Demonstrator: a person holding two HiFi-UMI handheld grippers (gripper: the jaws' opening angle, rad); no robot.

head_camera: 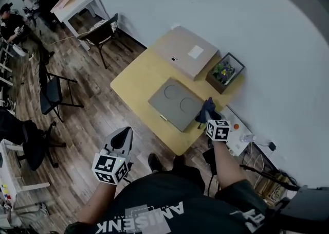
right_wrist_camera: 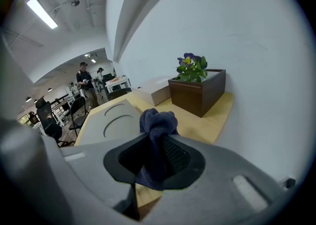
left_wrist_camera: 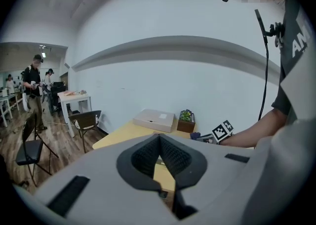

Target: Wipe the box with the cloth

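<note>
Jaws on the right gripper (right_wrist_camera: 156,144) clamp the blue cloth (right_wrist_camera: 157,120); on the left gripper (left_wrist_camera: 159,138) they're closed.

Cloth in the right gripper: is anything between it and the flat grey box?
Nothing visible. The cloth, clamped in the right gripper, is at the edge of the flat grey box, whose top is bare. The planter and cardboard box stand farther back.

In the head view the cloth (head_camera: 207,109) and marker cube (head_camera: 218,130) cover the right hand-held gripper (head_camera: 207,117) at its jaws. The left hand-held gripper (left_wrist_camera: 159,140) blocks most of the bench (left_wrist_camera: 116,135) in its own view, probably the box (head_camera: 177,103) too.
</note>
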